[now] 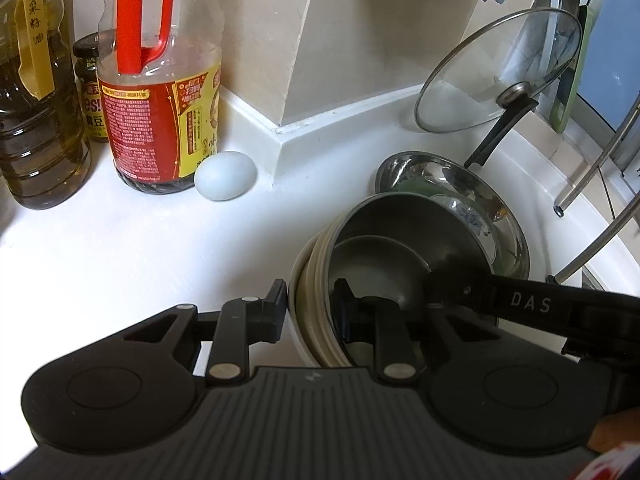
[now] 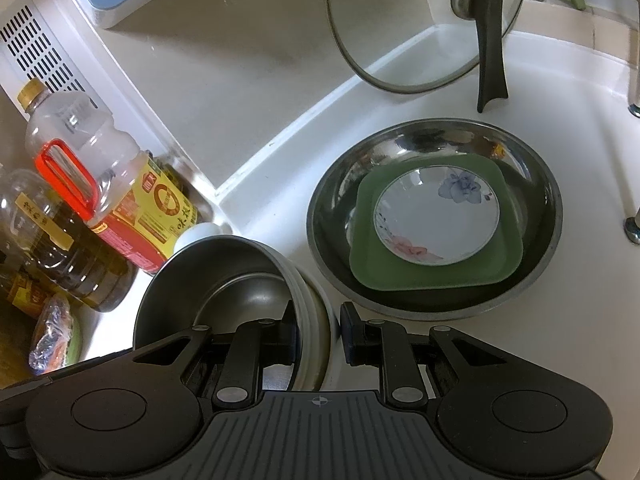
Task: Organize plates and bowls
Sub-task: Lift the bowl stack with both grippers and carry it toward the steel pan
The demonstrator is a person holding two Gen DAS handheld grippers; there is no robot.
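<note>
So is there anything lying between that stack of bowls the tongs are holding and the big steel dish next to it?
Nothing visible. The bowl stack, pinched at its rim by both tongs, sits right beside the steel dish, with only bare white counter between. The dish already holds a green plate and a flowered saucer.

The white surface (image 1: 120, 248) carries two oil bottles (image 1: 158, 92), a small jar (image 1: 90, 92) and a pale egg (image 1: 225, 175) near the wall. A wide steel basin (image 2: 434, 216) stands on it, and a glass lid (image 1: 498, 70) leans behind the basin.
</note>
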